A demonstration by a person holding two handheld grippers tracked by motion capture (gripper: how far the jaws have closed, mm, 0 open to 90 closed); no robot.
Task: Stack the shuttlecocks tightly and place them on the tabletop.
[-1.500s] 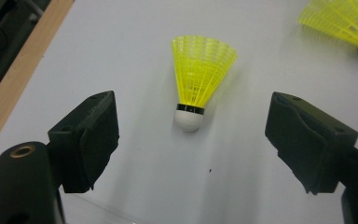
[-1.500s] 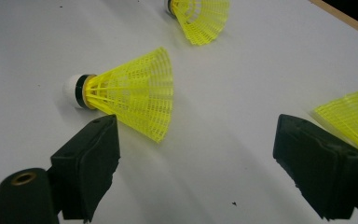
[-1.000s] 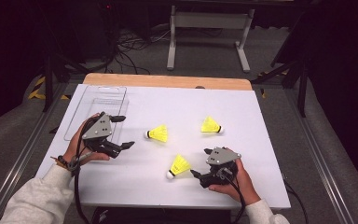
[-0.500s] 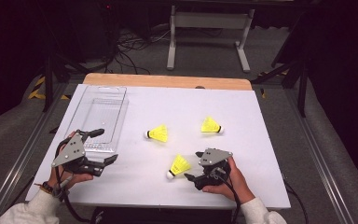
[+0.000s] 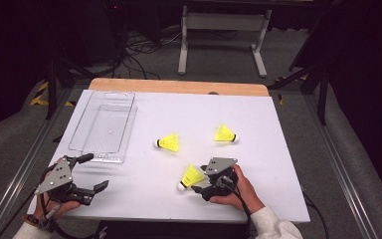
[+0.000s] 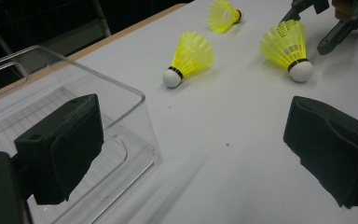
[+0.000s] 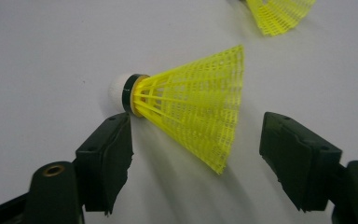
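Note:
Three yellow shuttlecocks lie on the white table. The nearest shuttlecock (image 5: pixel 191 177) (image 7: pixel 191 107) rests on its side between the jaws of my right gripper (image 5: pixel 199 180) (image 7: pixel 196 158). Those jaws have just been closing; one pad is close to the cork collar and the other stands clear of the skirt, so the gripper is open. The middle shuttlecock (image 5: pixel 169 142) (image 6: pixel 191 56) and the far one (image 5: pixel 225 134) (image 6: pixel 223 14) lie free. My left gripper (image 5: pixel 98 172) (image 6: pixel 193 154) hovers at the front left beside the clear tray (image 5: pixel 74 134) (image 6: pixel 135 107). Its jaws have just been opening and nothing is between them.
The clear tray has nothing in it and sits along the table's left side. A wooden strip (image 5: pixel 179 86) borders the far edge. Dark floor, cables and a metal stand (image 5: pixel 224 30) lie beyond the table.
My left gripper has drawn back from over the tray to the front left corner and sunk lower. My right gripper has slid left so its jaws straddle the nearest shuttlecock.

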